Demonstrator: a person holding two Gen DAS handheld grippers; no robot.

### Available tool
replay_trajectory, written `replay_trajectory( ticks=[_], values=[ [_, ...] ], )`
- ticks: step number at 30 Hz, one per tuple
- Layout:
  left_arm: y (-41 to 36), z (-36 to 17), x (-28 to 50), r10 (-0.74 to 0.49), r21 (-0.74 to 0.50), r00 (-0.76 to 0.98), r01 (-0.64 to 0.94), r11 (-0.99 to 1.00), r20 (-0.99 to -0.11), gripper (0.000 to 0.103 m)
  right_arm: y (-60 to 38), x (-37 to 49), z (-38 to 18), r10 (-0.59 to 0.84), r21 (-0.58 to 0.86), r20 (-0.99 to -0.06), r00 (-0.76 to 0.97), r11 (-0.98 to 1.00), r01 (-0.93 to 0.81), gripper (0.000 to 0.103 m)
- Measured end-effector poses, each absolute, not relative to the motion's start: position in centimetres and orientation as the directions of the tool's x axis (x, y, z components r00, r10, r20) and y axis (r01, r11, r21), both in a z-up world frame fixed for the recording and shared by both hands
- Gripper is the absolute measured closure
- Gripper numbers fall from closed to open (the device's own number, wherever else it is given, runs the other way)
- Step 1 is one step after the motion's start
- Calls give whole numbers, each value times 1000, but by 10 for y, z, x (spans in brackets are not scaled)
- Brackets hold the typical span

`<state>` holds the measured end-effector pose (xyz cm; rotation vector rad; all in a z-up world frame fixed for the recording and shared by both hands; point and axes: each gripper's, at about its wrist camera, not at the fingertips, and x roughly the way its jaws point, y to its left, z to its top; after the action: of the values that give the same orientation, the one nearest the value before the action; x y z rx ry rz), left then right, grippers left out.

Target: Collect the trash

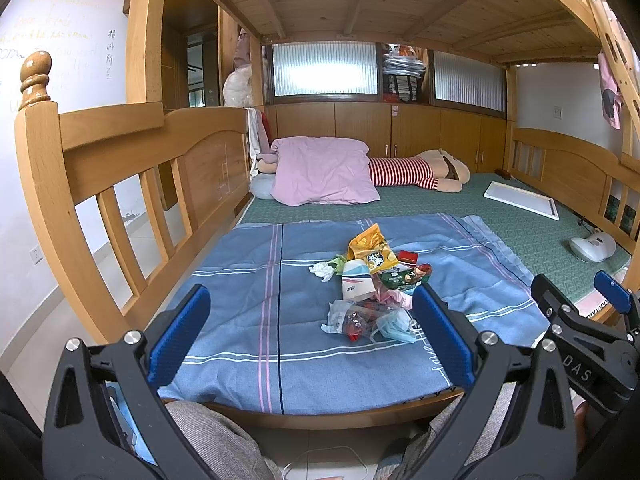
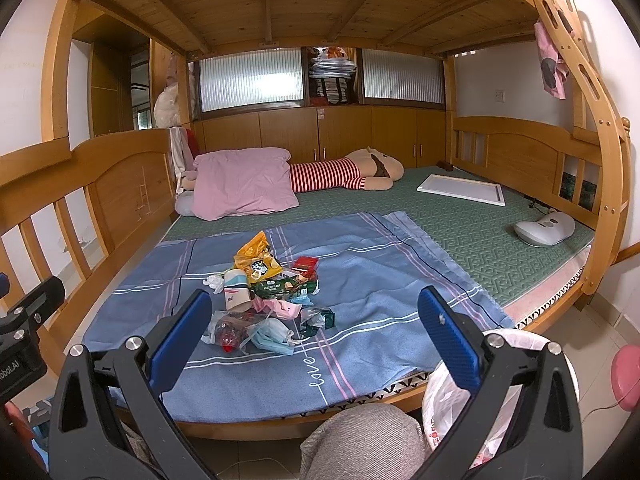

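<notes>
Trash pile ahead of both gaping tongs (untouched)

Both wrist views toward shared bed

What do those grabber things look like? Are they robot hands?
They are tools a person holds. The left gripper and right gripper each have a black frame with triangle cut-outs, shiny silver bolts and two flat blue ribbed finger pads. White letters are printed on the right one's side. No sleeves or cables on them show.
</notes>
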<state>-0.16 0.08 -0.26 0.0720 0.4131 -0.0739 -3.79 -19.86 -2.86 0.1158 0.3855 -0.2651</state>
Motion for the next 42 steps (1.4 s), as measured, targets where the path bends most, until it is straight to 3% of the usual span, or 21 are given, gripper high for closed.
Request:
replay_trajectory(
  ticks=[9, 16, 21, 26, 29, 33, 37, 42],
  values=[
    [0, -9, 5, -86, 28, 895, 110, 994, -438, 3, -201, -35, -31, -230, 64, -394, 890, 959, 277, 3],
    [3, -69, 20, -350, -227, 644, 268, 936, -681, 3, -220, -25, -43, -218, 102, -422, 880, 953, 285, 3],
    [-5, -125, -10, -412, -309, 492, 280, 909, -767, 3, -239, -11, -64, -201, 123, -444, 873, 951, 282, 3],
    [-5, -134, -16, -495, -366, 436, 348, 863, -752, 3, -243, 13, -89, -147, 118, -467, 872, 967, 226, 3],
    [-6, -141, -3, -662, -524, 319, 421, 740, -678, 3, -240, 34, -110, -67, 131, -499, 864, 980, 152, 3],
    [-17, -139, -3, -645, -481, 299, 469, 741, -703, 3, -247, 67, -138, -53, 135, -565, 824, 978, 156, 3],
    [-5, -152, 14, -668, -550, 257, 404, 731, -698, 3, -264, 104, -161, -77, 129, -630, 772, 971, 202, 3],
    [3, -146, 27, -569, -438, 356, 385, 812, -742, 3, -281, 159, -194, -44, 150, -711, 702, 966, 212, 3]
  ],
)
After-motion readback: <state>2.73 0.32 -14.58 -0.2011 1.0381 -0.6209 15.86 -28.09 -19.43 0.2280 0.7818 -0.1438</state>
